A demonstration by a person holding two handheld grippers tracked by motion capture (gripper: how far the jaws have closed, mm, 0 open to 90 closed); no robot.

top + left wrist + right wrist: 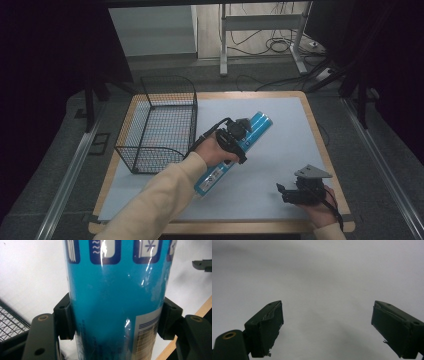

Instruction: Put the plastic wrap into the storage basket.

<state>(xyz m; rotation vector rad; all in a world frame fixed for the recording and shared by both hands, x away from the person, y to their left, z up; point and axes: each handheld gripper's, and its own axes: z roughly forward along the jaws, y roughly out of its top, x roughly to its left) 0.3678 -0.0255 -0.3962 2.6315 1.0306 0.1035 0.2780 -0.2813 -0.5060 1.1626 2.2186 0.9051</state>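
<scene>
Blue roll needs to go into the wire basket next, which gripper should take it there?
Left. The left gripper is already clamped on the blue roll, right beside the wire basket. The right gripper sits open at the near right edge.

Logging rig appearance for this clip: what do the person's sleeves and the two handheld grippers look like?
Both forearms wear pale cream sleeves. The left gripper is black, with a black cable looping off it. The right gripper is black too, topped by a grey three-cornered plate, with a dark cable trailing behind. Each has two blocky black jaws with brass-coloured pivot screws.
</scene>
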